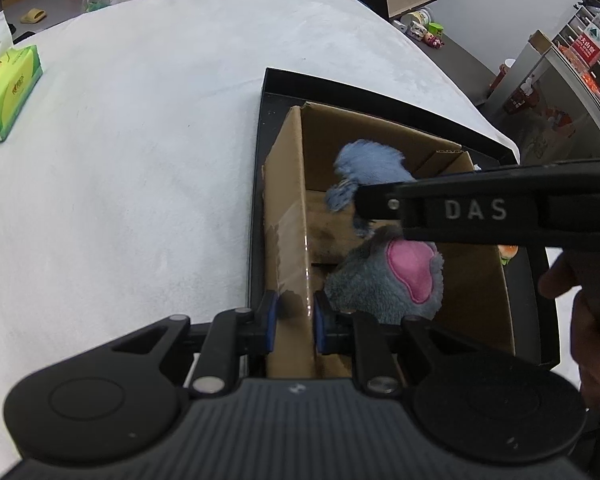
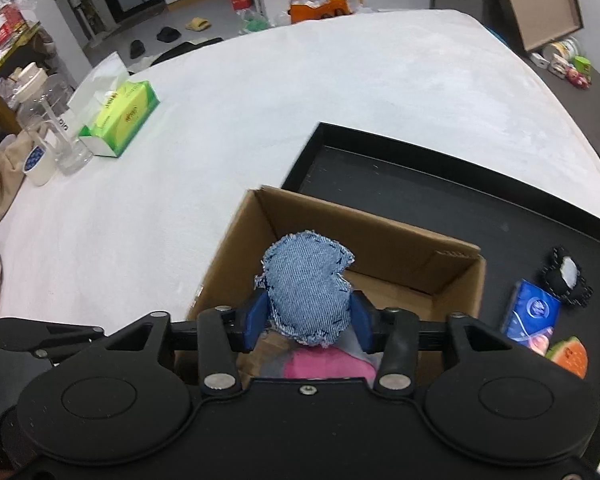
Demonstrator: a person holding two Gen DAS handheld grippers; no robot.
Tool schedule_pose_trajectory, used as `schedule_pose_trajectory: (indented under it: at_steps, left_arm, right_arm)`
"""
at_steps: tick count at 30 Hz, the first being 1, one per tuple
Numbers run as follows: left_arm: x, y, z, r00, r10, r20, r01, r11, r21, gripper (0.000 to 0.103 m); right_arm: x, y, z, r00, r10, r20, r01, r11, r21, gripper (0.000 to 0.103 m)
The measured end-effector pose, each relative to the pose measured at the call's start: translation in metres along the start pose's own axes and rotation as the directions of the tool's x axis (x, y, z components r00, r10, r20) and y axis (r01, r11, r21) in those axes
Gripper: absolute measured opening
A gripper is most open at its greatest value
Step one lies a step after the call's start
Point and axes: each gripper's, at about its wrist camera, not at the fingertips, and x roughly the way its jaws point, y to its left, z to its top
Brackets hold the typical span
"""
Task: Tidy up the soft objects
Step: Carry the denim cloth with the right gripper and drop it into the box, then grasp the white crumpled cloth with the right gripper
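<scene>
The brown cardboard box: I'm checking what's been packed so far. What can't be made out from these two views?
- Left wrist view: the right hand-held gripper crosses the brown cardboard box, hiding part of the blue denim plush.
- Right wrist view: that plush and the gripper body cover the grey-and-pink plush toy.
- Box floor: mostly hidden.

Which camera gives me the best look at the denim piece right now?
The right wrist view: the denim piece fills the middle, stitching and frayed edge plain, between the right hand-held gripper pads, over the cardboard box. The left wrist view shows it blurred, partly behind that gripper.
</scene>
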Motion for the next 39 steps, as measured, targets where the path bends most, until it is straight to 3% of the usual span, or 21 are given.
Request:
schedule_pose_trajectory:
  at_steps: [10, 22, 31, 39]
  left_arm:
    - [-0.001, -0.009, -0.001, 0.999, 0.032, 0.005, -0.032, 0.999, 0.021, 0.017]
    - [-0.006, -0.027, 0.000, 0.995, 0.103, 0.009, -0.103, 0.993, 0.059, 0.022]
    - [-0.011, -0.040, 0.001, 0.993, 0.121, 0.015, -0.122, 0.990, 0.066, 0.034]
    - [-0.012, -0.051, 0.004, 0.991, 0.128, 0.035, -0.130, 0.988, 0.082, 0.052]
  right_arm:
    - [-0.024, -0.017, -0.007, 0.999, -0.008, 0.035, 0.006, 0.999, 0.041, 0.057]
    - [-0.064, -0.074, -0.027, 0.992, -0.077, 0.096, 0.061, 0.986, 0.154, 0.062]
    - [-0.069, -0.111, -0.053, 0.991, -0.111, 0.077, 0.090, 0.969, 0.229, 0.062]
    - [-0.059, -0.133, -0.077, 0.993, -0.115, 0.033, 0.102, 0.957, 0.270, 0.064]
